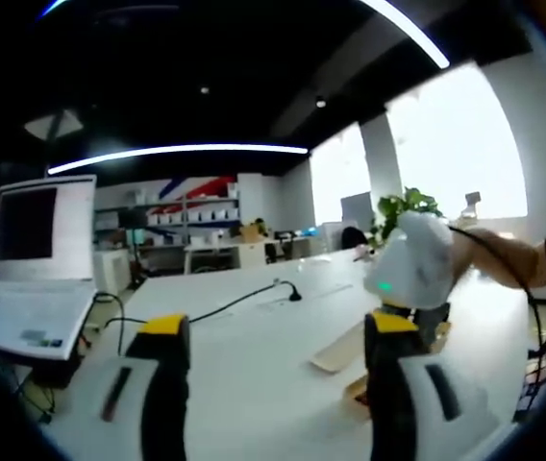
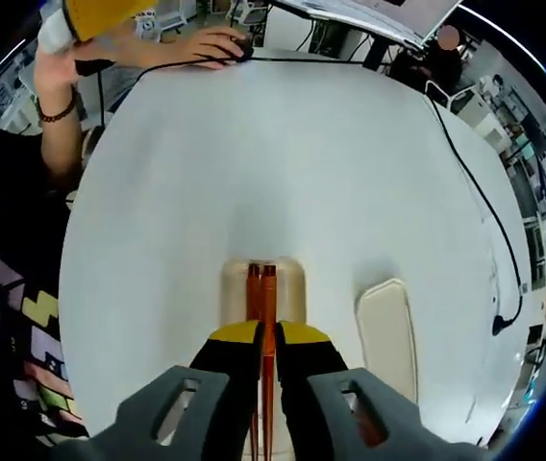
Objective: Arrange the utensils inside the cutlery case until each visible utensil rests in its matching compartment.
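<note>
The white tabletop [image 2: 283, 163] carries the open cutlery case [image 2: 263, 288] with its lid [image 2: 385, 327] lying just beside it. My right gripper [image 2: 264, 360] has its fingers pinched on the brown chopsticks [image 2: 262, 298], held lengthwise over the case, I judge for lowering into its long compartment. My left gripper [image 1: 278, 384] waits aloft, fingers spread wide and empty.

Both grippers are showing grey bodies and black jaws capped in yellow: the left gripper [image 1: 278, 355] and the right gripper [image 2: 264, 348]. The person's hand [image 2: 206, 43] is wearing a dark wristband; dark clothing carries coloured patches.
</note>
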Available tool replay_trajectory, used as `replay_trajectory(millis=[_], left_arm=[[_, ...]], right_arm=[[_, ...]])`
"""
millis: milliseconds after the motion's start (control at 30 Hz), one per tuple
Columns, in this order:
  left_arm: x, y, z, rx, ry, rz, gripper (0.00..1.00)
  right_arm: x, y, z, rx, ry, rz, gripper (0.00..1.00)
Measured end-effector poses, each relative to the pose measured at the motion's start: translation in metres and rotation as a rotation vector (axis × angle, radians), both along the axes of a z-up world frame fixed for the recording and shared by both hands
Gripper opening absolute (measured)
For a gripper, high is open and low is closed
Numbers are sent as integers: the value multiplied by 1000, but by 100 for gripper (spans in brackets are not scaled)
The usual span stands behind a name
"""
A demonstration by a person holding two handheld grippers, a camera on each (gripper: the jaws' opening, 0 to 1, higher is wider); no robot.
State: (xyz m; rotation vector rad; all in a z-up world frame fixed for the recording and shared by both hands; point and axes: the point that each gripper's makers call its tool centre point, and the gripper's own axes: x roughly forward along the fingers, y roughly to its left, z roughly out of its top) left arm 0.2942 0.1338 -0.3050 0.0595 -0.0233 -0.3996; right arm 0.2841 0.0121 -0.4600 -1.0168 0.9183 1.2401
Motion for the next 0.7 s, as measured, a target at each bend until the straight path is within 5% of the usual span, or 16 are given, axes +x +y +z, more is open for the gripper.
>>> replay_trajectory(millis=[700], left_arm=[[0, 0, -2, 4, 6, -1, 78]], right_arm=[[7, -2, 17, 43, -45, -18, 6]])
